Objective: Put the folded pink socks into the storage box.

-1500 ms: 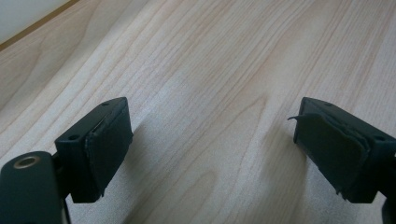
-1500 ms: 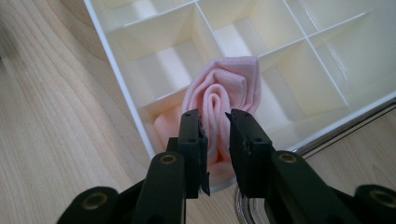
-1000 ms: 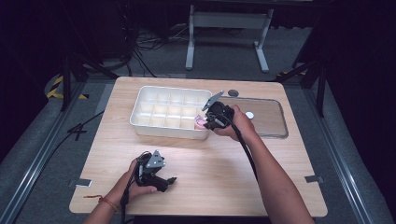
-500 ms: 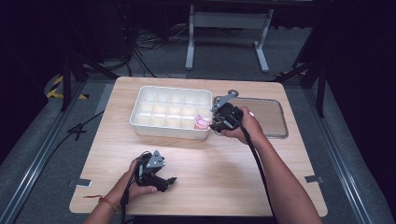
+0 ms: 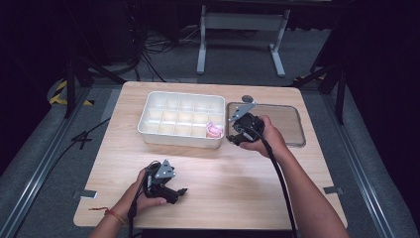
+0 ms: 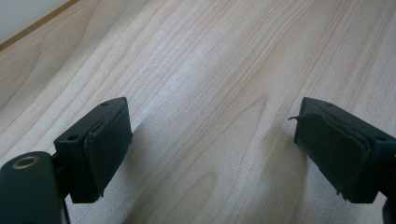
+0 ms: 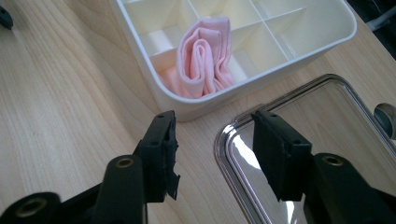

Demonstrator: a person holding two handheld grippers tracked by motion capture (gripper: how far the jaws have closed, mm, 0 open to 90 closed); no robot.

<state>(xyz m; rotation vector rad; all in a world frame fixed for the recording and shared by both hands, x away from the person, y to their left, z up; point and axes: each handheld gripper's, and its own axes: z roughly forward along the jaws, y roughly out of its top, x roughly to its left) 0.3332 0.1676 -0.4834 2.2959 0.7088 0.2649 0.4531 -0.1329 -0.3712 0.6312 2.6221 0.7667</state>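
Right claw [image 5: 236,130] beside white tray [image 5: 148,130]

The high view looks down and forward over the whole tabletop [image 5: 208,163], while the right gripper view sits close, sharing the white divided box [image 7: 322,42] with it.

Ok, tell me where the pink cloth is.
The pink cloth sits rolled in the white tray's near-right corner compartment in the high view, just left of the right gripper.
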